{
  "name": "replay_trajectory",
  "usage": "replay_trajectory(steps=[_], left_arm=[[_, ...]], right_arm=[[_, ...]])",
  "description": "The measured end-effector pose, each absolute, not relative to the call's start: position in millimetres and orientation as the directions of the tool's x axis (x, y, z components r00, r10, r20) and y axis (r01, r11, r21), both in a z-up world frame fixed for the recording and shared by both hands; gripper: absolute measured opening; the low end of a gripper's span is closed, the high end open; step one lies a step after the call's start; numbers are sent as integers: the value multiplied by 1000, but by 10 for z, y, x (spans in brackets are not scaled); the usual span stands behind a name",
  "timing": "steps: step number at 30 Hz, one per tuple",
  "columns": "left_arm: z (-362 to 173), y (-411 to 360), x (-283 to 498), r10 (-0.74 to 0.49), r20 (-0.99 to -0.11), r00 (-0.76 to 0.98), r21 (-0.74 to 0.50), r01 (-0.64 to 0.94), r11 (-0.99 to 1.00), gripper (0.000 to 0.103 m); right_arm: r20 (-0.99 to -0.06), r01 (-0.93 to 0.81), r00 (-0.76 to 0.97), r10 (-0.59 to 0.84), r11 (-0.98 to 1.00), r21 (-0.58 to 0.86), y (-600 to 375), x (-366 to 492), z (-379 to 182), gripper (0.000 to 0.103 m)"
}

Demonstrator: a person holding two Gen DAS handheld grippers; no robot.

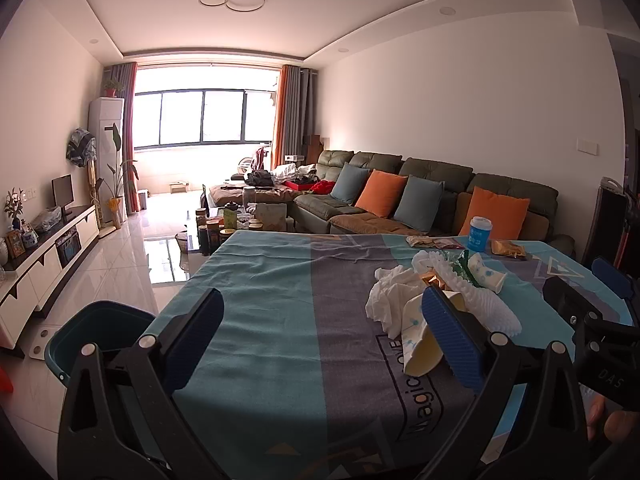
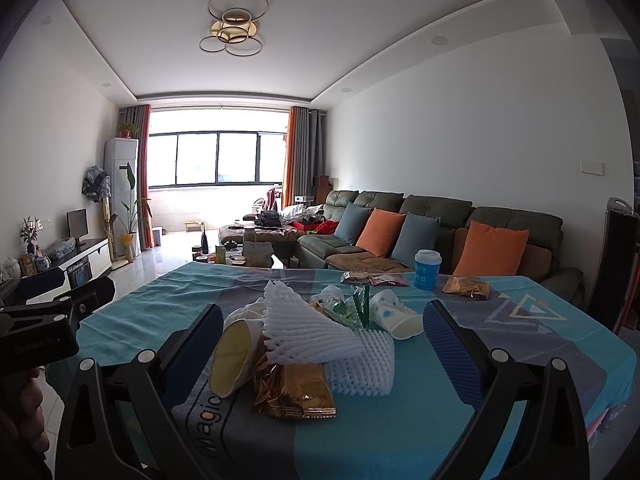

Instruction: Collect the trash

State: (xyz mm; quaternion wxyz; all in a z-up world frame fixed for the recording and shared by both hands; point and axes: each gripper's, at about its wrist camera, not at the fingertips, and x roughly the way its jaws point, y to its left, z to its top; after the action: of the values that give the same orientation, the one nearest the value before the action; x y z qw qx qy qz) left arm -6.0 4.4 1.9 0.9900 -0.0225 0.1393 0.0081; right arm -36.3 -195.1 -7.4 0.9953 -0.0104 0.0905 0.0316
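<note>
A heap of trash lies on the table's blue cloth [image 2: 400,432]: a gold foil wrapper [image 2: 296,394], white foam fruit netting [image 2: 304,328], a tipped paper cup [image 2: 236,356], a second paper cup [image 2: 396,316], a green wrapper [image 2: 352,308] and crumpled tissue [image 1: 390,300]. My right gripper [image 2: 324,348] is open, its fingers on either side of the heap, just short of it. My left gripper [image 1: 324,334] is open over bare cloth, left of the heap; its right finger [image 1: 452,340] is next to the tipped cup [image 1: 418,344]. A teal bin [image 1: 86,328] stands at the table's left edge.
A blue cup with a white lid [image 2: 427,268], snack packets [image 2: 374,278] and another gold wrapper [image 2: 466,288] lie at the table's far side. A sofa with cushions [image 2: 440,232] is behind, a TV cabinet [image 1: 44,256] along the left wall.
</note>
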Motion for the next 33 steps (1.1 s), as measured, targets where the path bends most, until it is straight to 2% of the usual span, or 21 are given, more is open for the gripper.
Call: replay_trajectory(steps=[33], left_arm=[[-16,30,-27,10,-288,958,-37,-21,999,98]], right_arm=[[-182,-57,982,52,998,-23,-1967,-345,-101,97]])
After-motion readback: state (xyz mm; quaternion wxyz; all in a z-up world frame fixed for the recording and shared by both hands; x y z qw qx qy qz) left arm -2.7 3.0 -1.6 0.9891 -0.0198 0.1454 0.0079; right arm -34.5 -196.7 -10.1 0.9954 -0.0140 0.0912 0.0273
